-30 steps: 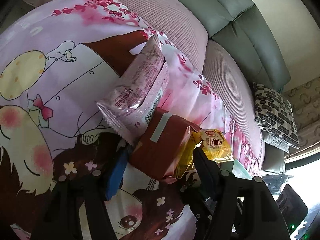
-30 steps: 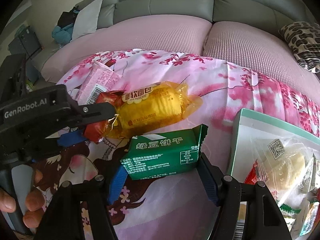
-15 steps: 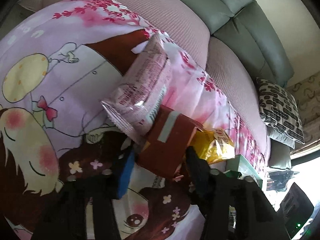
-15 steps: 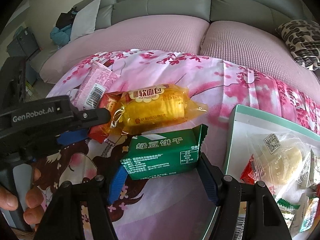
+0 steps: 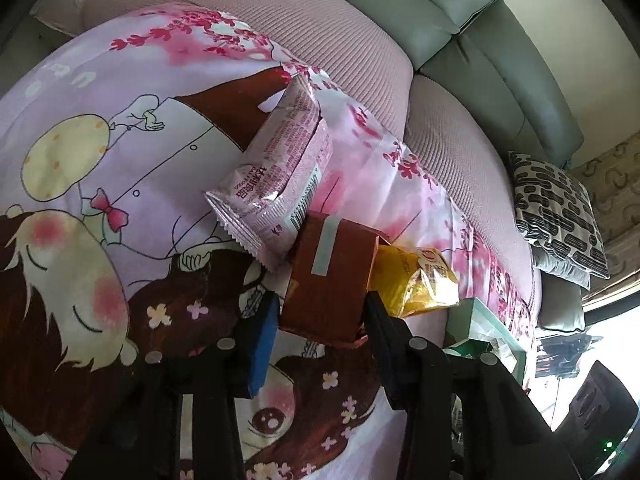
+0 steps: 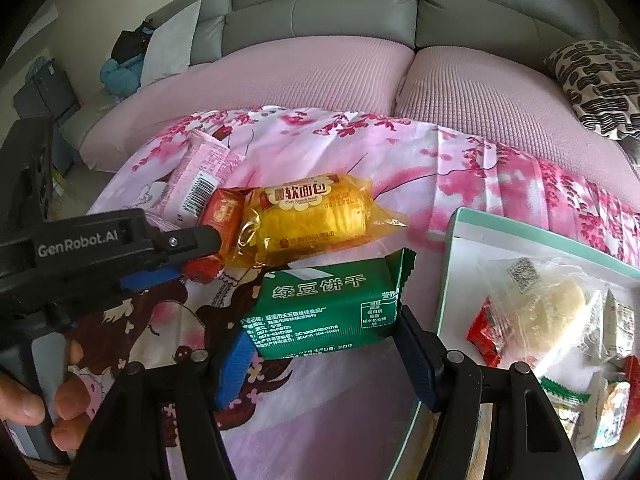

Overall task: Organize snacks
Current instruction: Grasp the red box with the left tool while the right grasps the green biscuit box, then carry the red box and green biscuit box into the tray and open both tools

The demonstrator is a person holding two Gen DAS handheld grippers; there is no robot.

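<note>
Red packet [image 5: 328, 284] sits between closing left gripper [image 5: 320, 320] jaws.

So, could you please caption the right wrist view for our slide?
Right gripper holds a green snack pack beside the tray; left gripper closes on a red pack.

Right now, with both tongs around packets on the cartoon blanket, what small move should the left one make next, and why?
Probably finish the squeeze before lifting. The left tongs are closing with the red-brown packet between them. The pink packet overlaps its far edge and the yellow bread bag touches its side, so a firm hold should come first. The right tongs already bracket the green packet.
</note>
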